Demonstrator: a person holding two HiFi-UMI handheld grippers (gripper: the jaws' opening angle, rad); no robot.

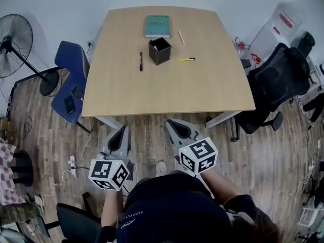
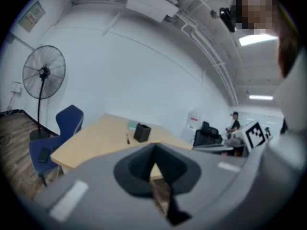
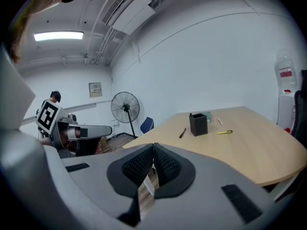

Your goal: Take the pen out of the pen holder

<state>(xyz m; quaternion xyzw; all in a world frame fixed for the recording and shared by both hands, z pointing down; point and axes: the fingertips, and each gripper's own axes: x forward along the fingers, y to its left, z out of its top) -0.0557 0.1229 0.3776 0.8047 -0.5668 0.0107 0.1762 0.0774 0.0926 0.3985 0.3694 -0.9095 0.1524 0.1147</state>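
On table [image 1: 167, 92], pen holder [image 1: 159, 50] well beyond R gripper [image 1: 172, 122].

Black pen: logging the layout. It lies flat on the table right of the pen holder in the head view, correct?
No: the head view shows the black pen lying flat on the table left of the pen holder, not right.

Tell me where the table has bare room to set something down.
The near half of the table is bare, from the black pen and yellow pen to the front edge. The far middle is crowded: book, pen holder, pale pen.
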